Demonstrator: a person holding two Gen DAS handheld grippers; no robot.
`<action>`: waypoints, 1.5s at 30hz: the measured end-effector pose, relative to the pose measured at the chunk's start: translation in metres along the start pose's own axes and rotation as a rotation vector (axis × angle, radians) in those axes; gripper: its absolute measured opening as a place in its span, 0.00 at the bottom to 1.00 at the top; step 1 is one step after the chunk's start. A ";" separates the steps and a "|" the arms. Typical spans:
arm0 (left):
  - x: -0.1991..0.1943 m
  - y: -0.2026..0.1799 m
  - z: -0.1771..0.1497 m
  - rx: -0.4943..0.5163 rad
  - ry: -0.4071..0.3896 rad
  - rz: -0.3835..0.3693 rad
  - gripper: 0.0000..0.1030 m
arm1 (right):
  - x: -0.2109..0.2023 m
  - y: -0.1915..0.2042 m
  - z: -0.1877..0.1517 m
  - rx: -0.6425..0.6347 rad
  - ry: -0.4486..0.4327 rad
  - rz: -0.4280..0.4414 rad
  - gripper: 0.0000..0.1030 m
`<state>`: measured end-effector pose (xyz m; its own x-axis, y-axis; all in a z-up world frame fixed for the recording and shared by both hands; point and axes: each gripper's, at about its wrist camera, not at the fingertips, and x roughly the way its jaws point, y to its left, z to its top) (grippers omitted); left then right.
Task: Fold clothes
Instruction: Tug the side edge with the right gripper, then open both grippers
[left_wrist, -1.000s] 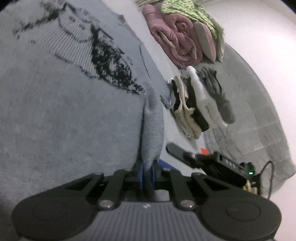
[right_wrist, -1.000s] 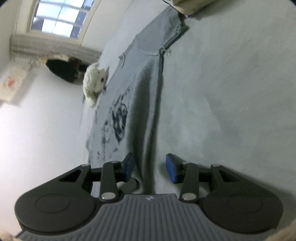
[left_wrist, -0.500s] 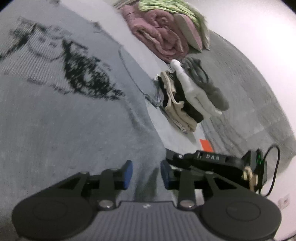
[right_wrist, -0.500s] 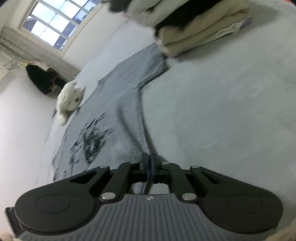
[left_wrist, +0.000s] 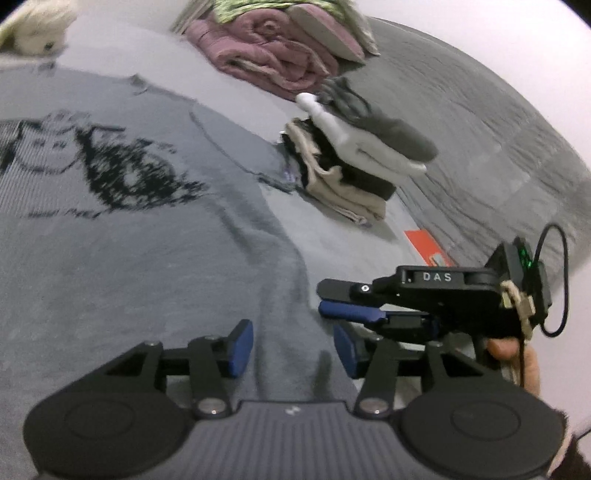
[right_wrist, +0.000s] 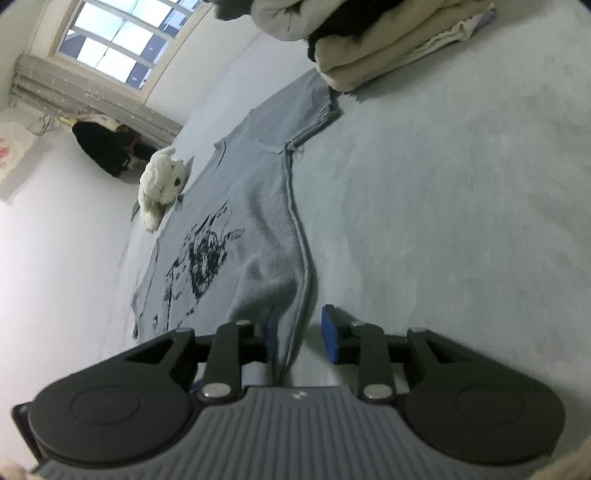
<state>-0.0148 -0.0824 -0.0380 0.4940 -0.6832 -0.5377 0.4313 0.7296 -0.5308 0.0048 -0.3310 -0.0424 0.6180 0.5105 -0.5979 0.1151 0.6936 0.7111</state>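
A grey knit sweater with a black print (left_wrist: 122, 221) lies spread on the pale bed sheet (right_wrist: 461, 206); it also shows in the right wrist view (right_wrist: 258, 206). My left gripper (left_wrist: 293, 349) is open, its blue pads apart over the sweater's side edge. My right gripper (right_wrist: 301, 341) is open, with the sweater's seam edge running between its pads; it also shows in the left wrist view (left_wrist: 351, 308), just right of the sweater's edge.
A stack of folded clothes (left_wrist: 343, 173) sits beyond the sweater's sleeve, with rolled pink bedding (left_wrist: 273, 59) behind it. A white plush toy (right_wrist: 162, 184) lies at the sweater's far side. A grey blanket (left_wrist: 491, 155) and an orange card (left_wrist: 424, 247) lie right.
My left gripper let go of the sweater fold and opened wide. My right gripper, shut on the sweater's edge half a second ago, has opened again.
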 end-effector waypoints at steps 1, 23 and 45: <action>0.000 -0.005 0.000 0.027 -0.007 0.009 0.48 | 0.001 0.003 -0.001 -0.017 0.002 -0.011 0.31; -0.001 -0.010 -0.019 0.207 0.074 0.099 0.38 | 0.017 0.053 -0.019 -0.378 -0.087 -0.307 0.03; -0.077 0.027 -0.021 0.101 0.066 0.273 0.49 | 0.005 0.032 -0.017 -0.249 0.047 -0.215 0.33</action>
<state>-0.0570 -0.0105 -0.0251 0.5531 -0.4594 -0.6950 0.3642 0.8836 -0.2943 -0.0017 -0.2975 -0.0289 0.5628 0.3579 -0.7451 0.0420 0.8878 0.4582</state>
